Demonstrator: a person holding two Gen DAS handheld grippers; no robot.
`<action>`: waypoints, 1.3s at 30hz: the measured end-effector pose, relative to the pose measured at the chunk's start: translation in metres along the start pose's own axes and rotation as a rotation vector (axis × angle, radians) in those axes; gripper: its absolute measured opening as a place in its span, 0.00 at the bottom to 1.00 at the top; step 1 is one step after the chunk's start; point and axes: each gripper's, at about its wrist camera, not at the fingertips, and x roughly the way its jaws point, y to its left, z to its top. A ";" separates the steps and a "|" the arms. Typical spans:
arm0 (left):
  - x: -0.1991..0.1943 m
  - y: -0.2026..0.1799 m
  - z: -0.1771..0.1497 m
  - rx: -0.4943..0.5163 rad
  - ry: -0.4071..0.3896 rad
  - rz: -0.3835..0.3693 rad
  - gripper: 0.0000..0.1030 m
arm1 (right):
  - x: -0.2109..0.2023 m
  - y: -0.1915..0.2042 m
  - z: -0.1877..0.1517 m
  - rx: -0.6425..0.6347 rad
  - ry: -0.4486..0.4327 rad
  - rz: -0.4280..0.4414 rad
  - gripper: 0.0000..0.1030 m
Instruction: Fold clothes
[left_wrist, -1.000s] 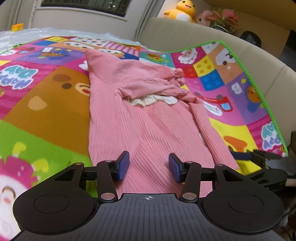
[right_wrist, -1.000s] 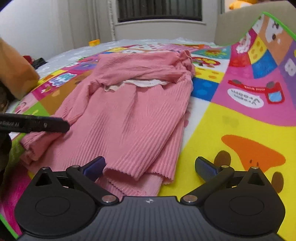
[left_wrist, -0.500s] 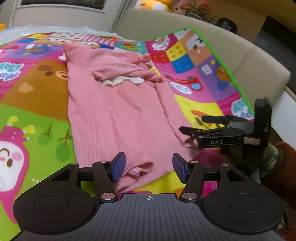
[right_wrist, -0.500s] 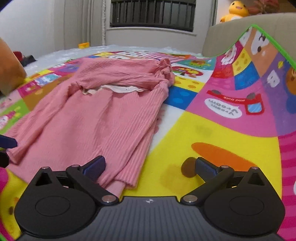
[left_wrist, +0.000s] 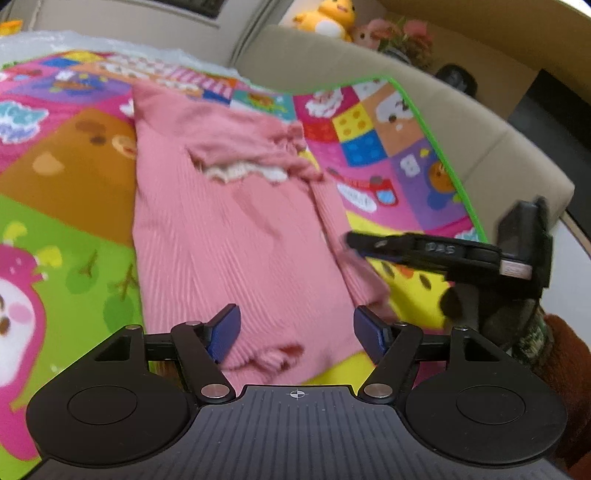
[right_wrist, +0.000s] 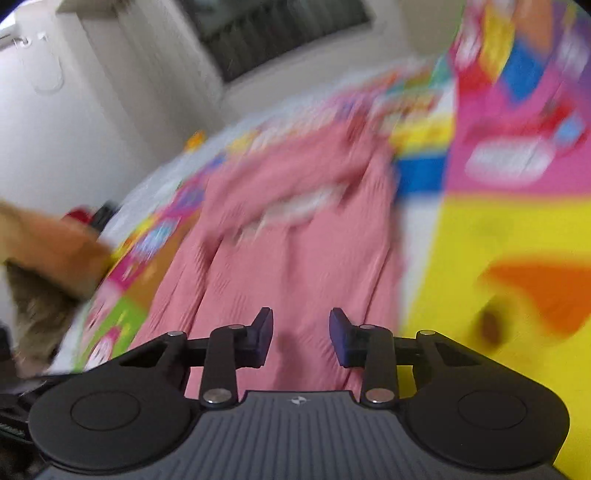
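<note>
Sweater (left_wrist: 236, 236): pink, ribbed, flat on play mat (left_wrist: 66, 177).
Writing: blurred, unreadable.
Left gripper (left_wrist: 295, 332): wide open, empty, at sweater's 6 o'clock.
Right gripper (right_wrist: 301, 334): part-open, holds nothing.

Two wrist views low over the same pink garment (left_wrist: 236, 236), from its hem end.

The left wrist camera looks forward past its spread jaws, close above the hem, up the garment toward the sofa back (left_wrist: 461, 122); the right gripper (left_wrist: 354, 242) enters right of the jaws. The right wrist camera, motion-blurred and tilted, faces along the garment between its jaws toward the window (right_wrist: 280, 29). Both share the garment and play mat (left_wrist: 74, 177).
</note>
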 end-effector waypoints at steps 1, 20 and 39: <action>0.001 -0.001 0.000 0.011 0.009 0.001 0.71 | 0.004 0.006 -0.005 -0.032 0.001 -0.004 0.35; 0.064 0.070 0.182 0.054 -0.194 0.085 0.61 | 0.076 0.026 0.149 -0.462 -0.154 -0.150 0.30; 0.130 0.137 0.178 -0.041 -0.189 0.251 0.48 | 0.126 -0.039 0.178 -0.255 -0.188 -0.210 0.37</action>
